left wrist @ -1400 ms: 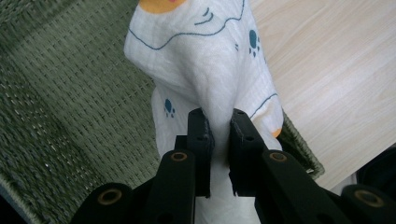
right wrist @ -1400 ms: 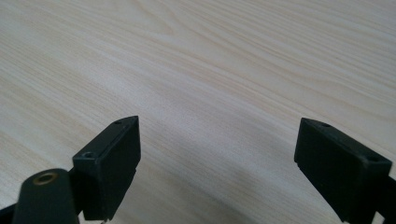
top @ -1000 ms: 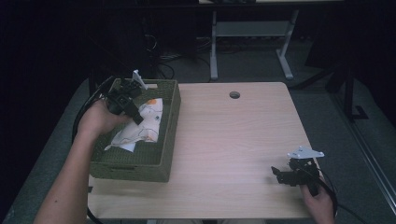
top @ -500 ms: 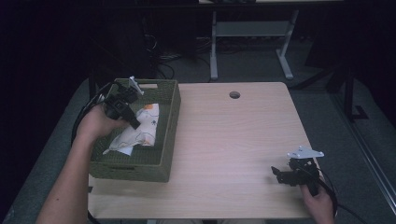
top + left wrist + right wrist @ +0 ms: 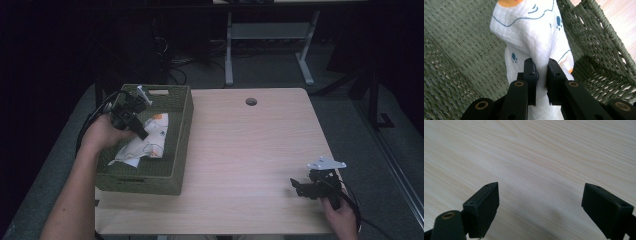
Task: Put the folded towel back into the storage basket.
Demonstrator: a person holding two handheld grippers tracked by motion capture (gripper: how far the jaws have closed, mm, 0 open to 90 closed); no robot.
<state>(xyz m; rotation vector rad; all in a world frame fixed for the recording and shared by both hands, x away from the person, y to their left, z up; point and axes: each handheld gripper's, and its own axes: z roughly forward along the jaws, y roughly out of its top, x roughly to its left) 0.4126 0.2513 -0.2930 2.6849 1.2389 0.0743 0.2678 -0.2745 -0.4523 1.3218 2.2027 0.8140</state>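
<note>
Left gripper (image 5: 139,131), left-centre of the high view, reaches into the green woven basket (image 5: 181,131); its jaws are clenched on a pinched fold of the white printed cloth (image 5: 534,37). The cloth, with orange patches and blue paw prints, lies inside the basket. Right gripper (image 5: 298,186), lower right of the high view, rests low over the bare wooden table (image 5: 250,150), jaws spread wide, grasping nothing.

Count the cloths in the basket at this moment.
1: a white printed cloth lies in the green woven basket, pinched by the left claw. More could be hidden beneath it.
</note>
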